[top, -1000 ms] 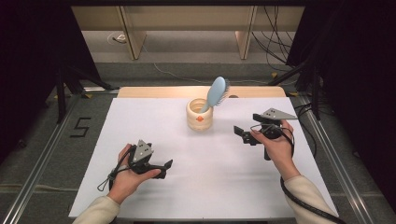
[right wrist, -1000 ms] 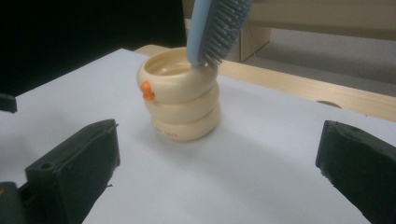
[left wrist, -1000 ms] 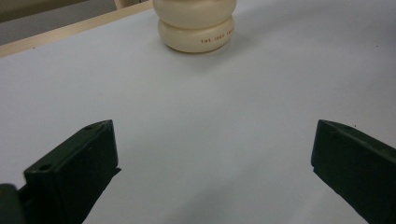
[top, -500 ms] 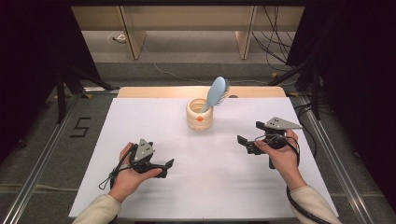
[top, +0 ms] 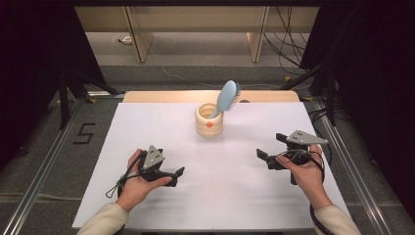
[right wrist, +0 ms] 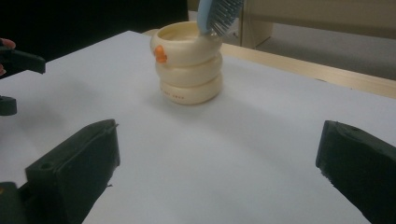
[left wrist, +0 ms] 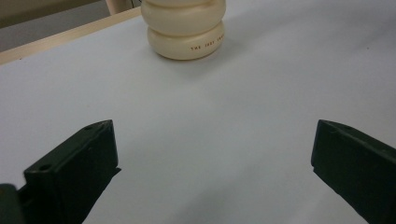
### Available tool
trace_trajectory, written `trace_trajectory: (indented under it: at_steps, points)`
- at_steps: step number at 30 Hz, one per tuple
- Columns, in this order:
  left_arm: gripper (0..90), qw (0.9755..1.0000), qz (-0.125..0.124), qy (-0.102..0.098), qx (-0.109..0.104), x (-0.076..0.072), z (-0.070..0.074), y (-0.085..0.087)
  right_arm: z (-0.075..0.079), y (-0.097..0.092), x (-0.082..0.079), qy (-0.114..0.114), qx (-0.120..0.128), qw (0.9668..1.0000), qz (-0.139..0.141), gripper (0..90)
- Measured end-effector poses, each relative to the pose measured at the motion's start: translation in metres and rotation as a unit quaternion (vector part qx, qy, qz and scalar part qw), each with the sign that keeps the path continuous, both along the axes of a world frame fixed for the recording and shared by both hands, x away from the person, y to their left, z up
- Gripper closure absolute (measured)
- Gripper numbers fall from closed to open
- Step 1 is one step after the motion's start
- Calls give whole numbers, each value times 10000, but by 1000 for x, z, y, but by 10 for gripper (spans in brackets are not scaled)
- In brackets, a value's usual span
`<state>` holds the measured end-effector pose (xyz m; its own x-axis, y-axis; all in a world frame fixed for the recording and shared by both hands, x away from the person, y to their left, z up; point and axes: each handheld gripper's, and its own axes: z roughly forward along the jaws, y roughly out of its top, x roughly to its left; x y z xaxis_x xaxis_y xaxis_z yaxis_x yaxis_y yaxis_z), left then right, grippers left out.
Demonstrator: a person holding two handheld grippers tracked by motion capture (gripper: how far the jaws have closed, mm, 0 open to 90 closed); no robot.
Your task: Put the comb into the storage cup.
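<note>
My right gripper [top: 268, 159] and left gripper [top: 177, 173] both sit released and empty, well apart from the cup [top: 210, 120] mid-bench. The brush [top: 226, 98] leans in it, head up. It looks light, stiff plastic; I'd pinch the neck just above the rim, since the bristles would slip.

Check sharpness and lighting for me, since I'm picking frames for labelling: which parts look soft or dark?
High view: evenly lit white table, black at both sides. Left gripper view: the cream cup is fairly sharp, the near jaws soft. Right gripper view: the blue brush and cup are slightly soft, the background dark at upper left.
</note>
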<state>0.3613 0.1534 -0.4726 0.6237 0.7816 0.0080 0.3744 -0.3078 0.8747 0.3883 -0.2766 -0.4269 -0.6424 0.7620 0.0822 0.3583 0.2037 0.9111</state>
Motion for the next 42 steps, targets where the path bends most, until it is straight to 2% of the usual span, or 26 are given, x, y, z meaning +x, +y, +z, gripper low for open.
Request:
trace_trajectory:
  at_steps: [9,17,24,42]
  points:
    - [1,10000,20,5,-29,0,-1,1,-10,-5,-7,35,-72,9999,-78,5]
    - [2,10000,73,22,-30,-1,-2,4,-10,-7,-12,-75,-87,9999,-72,5]
    - [1,9999,139,15,-51,-2,-1,7,-15,-12,-15,-44,-104,9999,-79,5]
    - [2,9998,172,-34,-38,-2,1,8,-15,-15,-20,-86,-123,9999,-68,5]
